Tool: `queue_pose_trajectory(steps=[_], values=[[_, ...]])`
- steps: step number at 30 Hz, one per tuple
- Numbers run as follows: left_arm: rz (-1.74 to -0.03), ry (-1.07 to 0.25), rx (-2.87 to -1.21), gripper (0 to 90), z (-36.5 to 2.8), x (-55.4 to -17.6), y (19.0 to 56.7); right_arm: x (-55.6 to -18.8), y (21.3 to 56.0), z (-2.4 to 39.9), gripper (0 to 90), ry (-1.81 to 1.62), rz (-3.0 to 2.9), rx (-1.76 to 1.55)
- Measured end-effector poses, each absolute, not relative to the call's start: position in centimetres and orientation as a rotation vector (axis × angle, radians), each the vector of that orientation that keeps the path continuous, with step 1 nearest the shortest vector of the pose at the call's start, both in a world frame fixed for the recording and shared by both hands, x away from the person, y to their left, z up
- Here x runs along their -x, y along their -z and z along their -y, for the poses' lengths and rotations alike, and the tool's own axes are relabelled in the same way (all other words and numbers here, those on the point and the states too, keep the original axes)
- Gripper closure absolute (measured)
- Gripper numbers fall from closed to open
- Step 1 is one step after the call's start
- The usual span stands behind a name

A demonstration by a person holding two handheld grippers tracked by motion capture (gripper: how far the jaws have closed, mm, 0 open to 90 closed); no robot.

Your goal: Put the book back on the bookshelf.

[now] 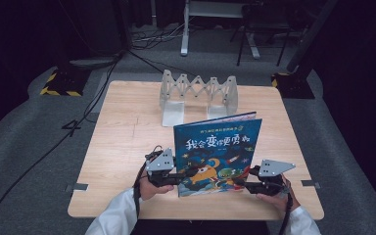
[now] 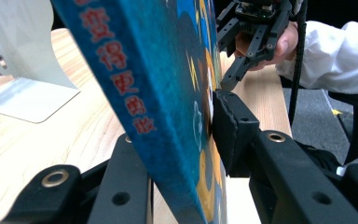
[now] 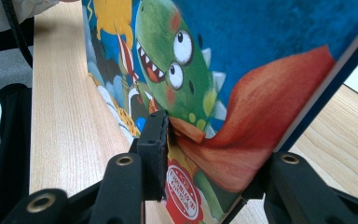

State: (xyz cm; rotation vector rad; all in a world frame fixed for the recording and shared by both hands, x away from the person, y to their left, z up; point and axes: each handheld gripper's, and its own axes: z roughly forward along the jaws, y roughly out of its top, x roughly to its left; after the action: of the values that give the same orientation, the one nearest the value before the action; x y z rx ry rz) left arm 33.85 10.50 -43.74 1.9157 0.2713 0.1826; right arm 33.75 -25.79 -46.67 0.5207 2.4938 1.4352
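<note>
A blue picture book (image 1: 218, 152) with a cartoon dinosaur cover stands upright near the front of the wooden table (image 1: 122, 132), cover facing me. My left gripper (image 1: 188, 175) is shut on its lower left, spine edge. In the left gripper view the book's spine (image 2: 158, 93) runs between the jaws, and the right pad (image 2: 228, 130) presses the cover. My right gripper (image 1: 240, 183) is shut on the lower right edge. In the right gripper view the left pad (image 3: 154, 140) lies on the cover (image 3: 261, 46) by the green dinosaur. The right gripper (image 2: 233, 70) also shows beyond the book.
A pale expandable book rack (image 1: 198, 95) stands at the table's far middle, and its metal end plate (image 2: 23, 60) is close behind the book. Bare tabletop lies to the left and right. Cables and stand legs lie on the grey floor (image 1: 39, 127) beyond the table.
</note>
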Motion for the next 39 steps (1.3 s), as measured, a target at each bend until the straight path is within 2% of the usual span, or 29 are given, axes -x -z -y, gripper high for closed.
queue_pose_trajectory(steps=[10,25,33,39], values=[[-0.227,-0.174,-1.922,73.7,-10.1,-33.3,43.4,-33.0,46.4,26.2,60.1,-1.367,-2.484,-0.509],[-0.232,-0.186,-1.916,82.1,-10.0,-33.3,43.3,-32.6,45.1,28.9,59.5,-1.414,-2.356,-0.617],[-0.239,-0.181,-1.911,82.5,-10.1,-33.5,43.3,-34.6,44.3,28.9,44.0,-1.498,-2.297,-0.666],[-0.239,-0.183,-1.908,82.4,-10.2,-33.7,43.4,-36.1,44.3,27.7,43.4,-1.554,-2.346,-0.604]])
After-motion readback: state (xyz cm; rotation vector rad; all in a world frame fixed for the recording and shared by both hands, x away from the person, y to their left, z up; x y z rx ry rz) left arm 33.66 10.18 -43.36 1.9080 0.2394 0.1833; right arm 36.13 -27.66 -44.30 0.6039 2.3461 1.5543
